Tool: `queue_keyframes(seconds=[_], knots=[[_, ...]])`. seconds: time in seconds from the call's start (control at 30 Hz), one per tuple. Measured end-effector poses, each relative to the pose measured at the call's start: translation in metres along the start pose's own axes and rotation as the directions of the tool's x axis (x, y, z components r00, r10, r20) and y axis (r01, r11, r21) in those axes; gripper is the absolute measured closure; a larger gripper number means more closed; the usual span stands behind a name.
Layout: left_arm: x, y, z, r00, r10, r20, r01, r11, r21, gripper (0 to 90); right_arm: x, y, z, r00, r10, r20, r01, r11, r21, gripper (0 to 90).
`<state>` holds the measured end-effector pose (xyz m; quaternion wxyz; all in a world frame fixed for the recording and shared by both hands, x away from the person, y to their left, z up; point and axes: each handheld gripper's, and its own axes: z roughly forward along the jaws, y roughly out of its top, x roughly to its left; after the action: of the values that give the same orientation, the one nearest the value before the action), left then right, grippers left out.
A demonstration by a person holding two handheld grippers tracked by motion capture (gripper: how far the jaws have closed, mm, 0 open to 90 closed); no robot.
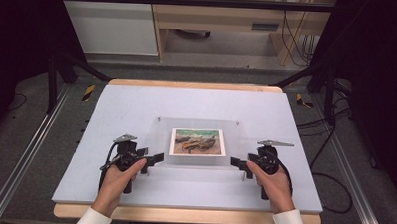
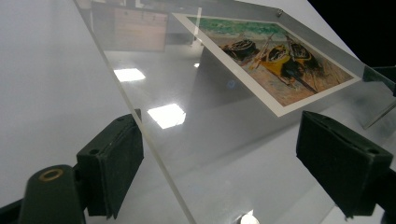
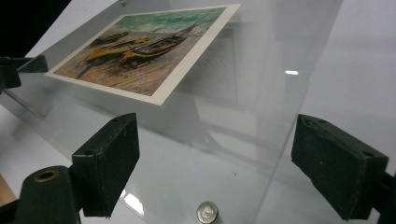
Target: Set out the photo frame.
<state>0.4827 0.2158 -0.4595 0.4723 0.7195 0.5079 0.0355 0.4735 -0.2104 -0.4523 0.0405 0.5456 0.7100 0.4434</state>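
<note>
High view | L gripper (image 1: 156,157) + R gripper (image 1: 236,163) spread wide, straddling acrylic frame (image 1: 198,123) edges

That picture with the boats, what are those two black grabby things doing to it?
A person holds a gripper in each hand. The picture of boats sits inside a clear plastic frame lying on the white table. The left gripper and the right gripper are at the frame's two near corners, jaws open around its edges, not yet squeezing it.

floor: grey (image 1: 228,75) | cabinet: white (image 1: 109,24) | desk: wooden (image 1: 215,15) | frame: black metal (image 1: 190,1)
</note>
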Motion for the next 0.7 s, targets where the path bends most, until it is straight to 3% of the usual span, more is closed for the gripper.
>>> queue_keyframes(seconds=[0.07,0.27,0.7], knots=[[0.0001,0.0,0.0,1.0,0.0,0.0,0.0,1.0,-0.001,14.4,-0.0002,-0.0008,0.0014,0.9996,0.013,-0.024,-0.013,0.9999,0.005,15.7],[0.0012,0.0001,0.0001,1.0,0.002,0.006,-0.002,1.0,-0.001,14.4,0.0001,-0.0009,0.0017,0.9996,0.016,-0.024,-0.016,0.9999,0.005,15.7],[0.0021,0.0049,-0.0025,1.0,0.002,-0.01,-0.002,0.9998,0.02,20.0,0.0028,0.0019,0.0011,0.9998,0.018,0.006,-0.018,0.9997,0.017,18.9]])
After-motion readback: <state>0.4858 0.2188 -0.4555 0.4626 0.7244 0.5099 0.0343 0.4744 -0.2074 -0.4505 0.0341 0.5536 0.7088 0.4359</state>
